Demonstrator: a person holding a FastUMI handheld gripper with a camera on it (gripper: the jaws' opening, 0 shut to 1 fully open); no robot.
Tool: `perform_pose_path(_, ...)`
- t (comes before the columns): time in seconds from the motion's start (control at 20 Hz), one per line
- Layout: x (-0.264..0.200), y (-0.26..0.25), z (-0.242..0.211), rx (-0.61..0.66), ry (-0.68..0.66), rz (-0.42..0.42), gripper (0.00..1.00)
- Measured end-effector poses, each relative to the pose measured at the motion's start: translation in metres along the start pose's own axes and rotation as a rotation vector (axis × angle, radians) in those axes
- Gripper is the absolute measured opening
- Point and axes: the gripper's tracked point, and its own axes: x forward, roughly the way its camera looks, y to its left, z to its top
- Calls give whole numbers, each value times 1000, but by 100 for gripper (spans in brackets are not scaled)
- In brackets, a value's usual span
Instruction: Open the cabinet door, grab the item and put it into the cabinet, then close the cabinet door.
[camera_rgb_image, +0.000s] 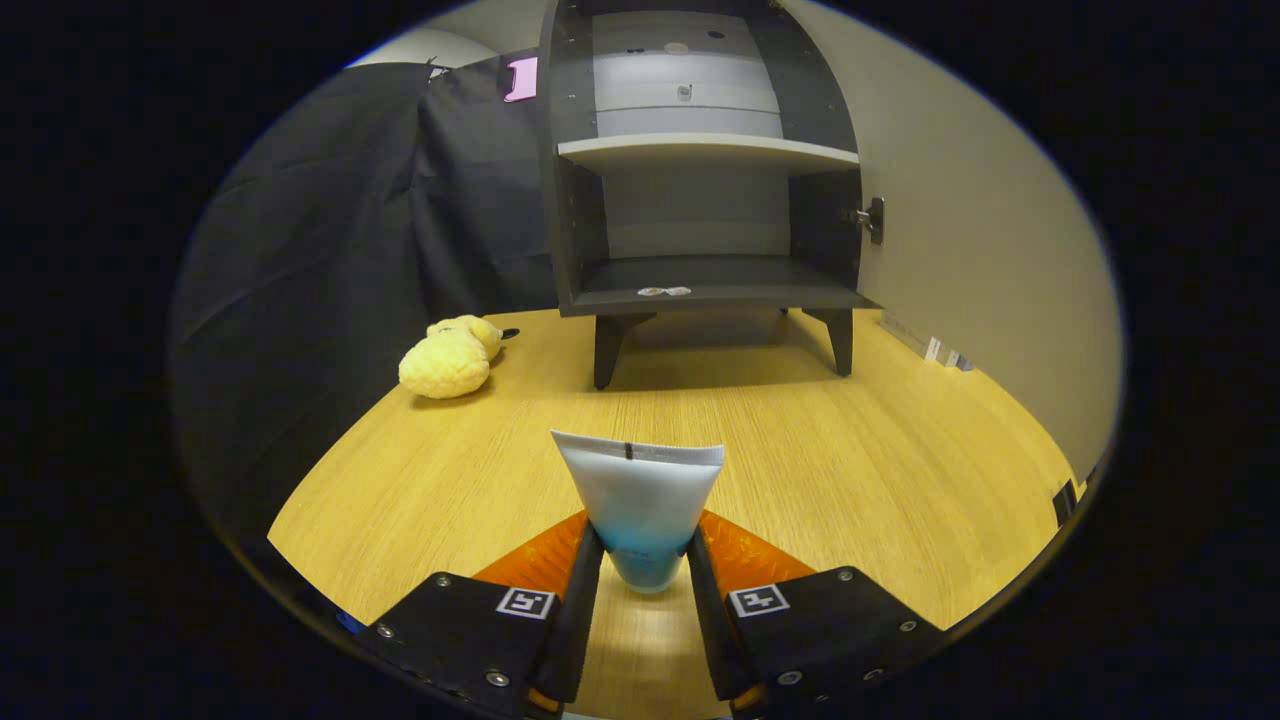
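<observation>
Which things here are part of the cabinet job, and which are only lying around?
Part of the job:
- tube, gripped between the tongs
- cabinet, beyond the tongs, its door swung open, lower shelf free except for small stickers

Just lying about:
- yellow plush toy on the table, beside the cabinet's leg
- small items along the wall's foot, too small to tell

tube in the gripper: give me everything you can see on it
The tube is a soft-looking squeeze tube, white fading to translucent blue toward the gripped end. Its flat crimped seal, with a small dark mark at its middle, points ahead toward the open cabinet. The gripper is shut on it, both fingers pressing its narrower blue part. It appears held above the wooden table, its cap end hidden.
</observation>
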Motion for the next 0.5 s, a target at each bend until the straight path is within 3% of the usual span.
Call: perform_pose_path(0.5,-22,-33,153,-36,-137,23,49)
